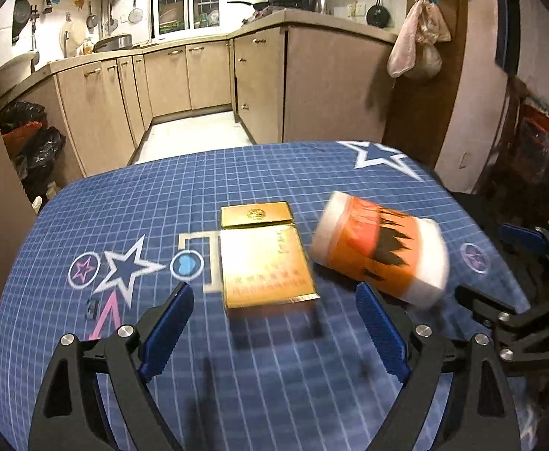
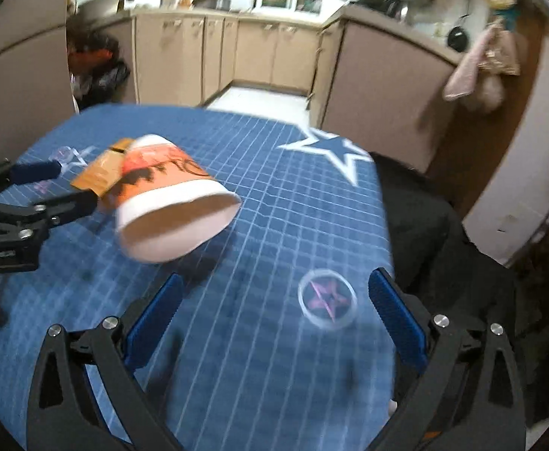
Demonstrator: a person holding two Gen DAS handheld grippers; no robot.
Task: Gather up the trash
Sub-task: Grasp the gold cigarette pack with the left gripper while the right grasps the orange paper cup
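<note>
A gold cigarette pack (image 1: 265, 255) with its lid flipped open lies on the blue grid tablecloth (image 1: 161, 203). An orange and white paper cup (image 1: 381, 248) lies on its side just to its right. My left gripper (image 1: 274, 297) is open and empty, above the table just short of the pack. In the right wrist view the cup (image 2: 173, 203) lies with its mouth toward me and the pack (image 2: 101, 169) is behind it. My right gripper (image 2: 274, 282) is open and empty, to the right of the cup. The left gripper (image 2: 54, 184) shows at the left edge.
Black bags (image 1: 37, 143) sit on the floor at the left beyond the table. Kitchen cabinets (image 1: 206, 75) stand behind. A dark cloth (image 2: 436, 233) hangs at the table's right edge. A door frame (image 1: 458, 94) with hanging bags stands at the right.
</note>
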